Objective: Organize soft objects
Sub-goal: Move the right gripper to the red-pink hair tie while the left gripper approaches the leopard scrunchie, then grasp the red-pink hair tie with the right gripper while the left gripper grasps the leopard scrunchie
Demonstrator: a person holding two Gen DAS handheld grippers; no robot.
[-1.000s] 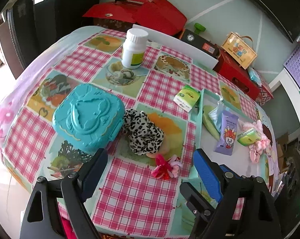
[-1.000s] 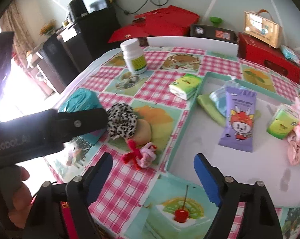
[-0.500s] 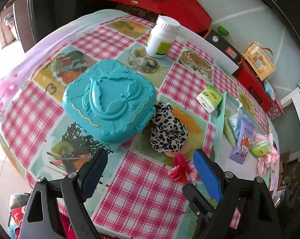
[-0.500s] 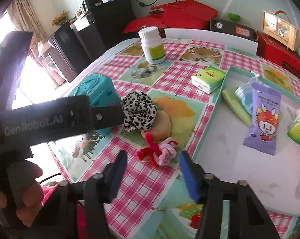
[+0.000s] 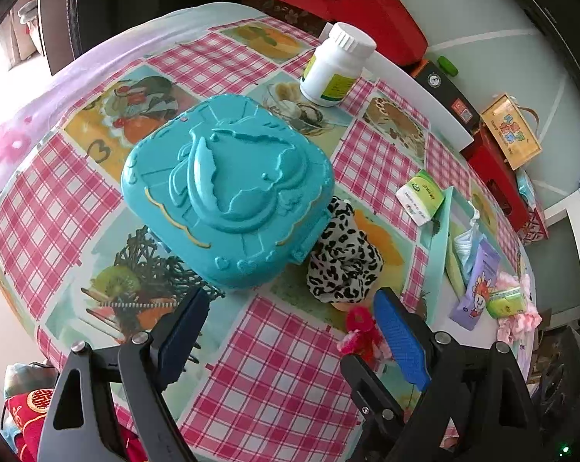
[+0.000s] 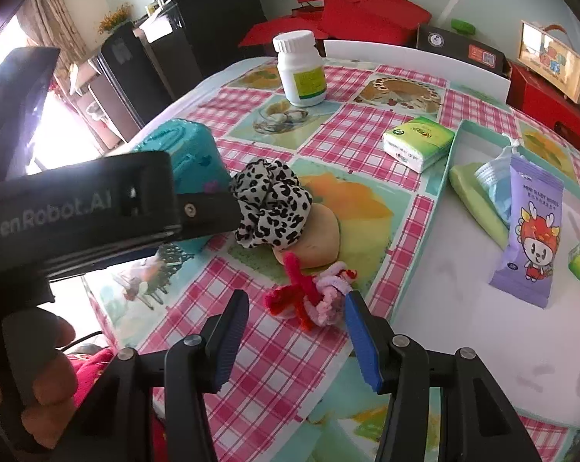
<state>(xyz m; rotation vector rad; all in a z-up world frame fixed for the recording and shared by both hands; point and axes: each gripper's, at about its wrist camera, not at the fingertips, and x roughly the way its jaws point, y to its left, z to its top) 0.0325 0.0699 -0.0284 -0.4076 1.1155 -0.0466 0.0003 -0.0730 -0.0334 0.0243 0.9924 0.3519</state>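
Left gripper [image 5: 288, 337]: fingers spread wide and holding nothing, poised above the pink-checked tabletop [image 5: 274, 377] at its near edge, pointed at the turquoise case.
Right gripper [image 6: 295, 340]: fingers parted and empty, set on either side of the red and pink fuzzy hair tie [image 6: 309, 296], which lies just ahead of the tips; contact cannot be told.
Turquoise plastic case with a raised dolphin-like relief [image 5: 228, 188]: closed, lying toward the left side of the tabletop.
Leopard-print fabric scrunchie [image 6: 270, 204]: in the middle of the tabletop, against the case's right side and overlapping a tan round pad [image 6: 317, 238].
Fuzzy hair tie, left wrist view [image 5: 361, 331]: near the front edge, partly hidden by the blue finger.
Pale teal tray with a white floor [image 6: 436, 208]: at the right side of the tabletop; it holds a purple snack packet with a cartoon figure [image 6: 530, 231], a green flat pouch [image 6: 476, 200] and a pink frilly scrunchie [image 5: 517, 315].
Green tissue pack [image 6: 419, 142]: just outside the tray's far left corner.
White pill bottle with a green label [image 6: 301, 71]: upright near the far edge.
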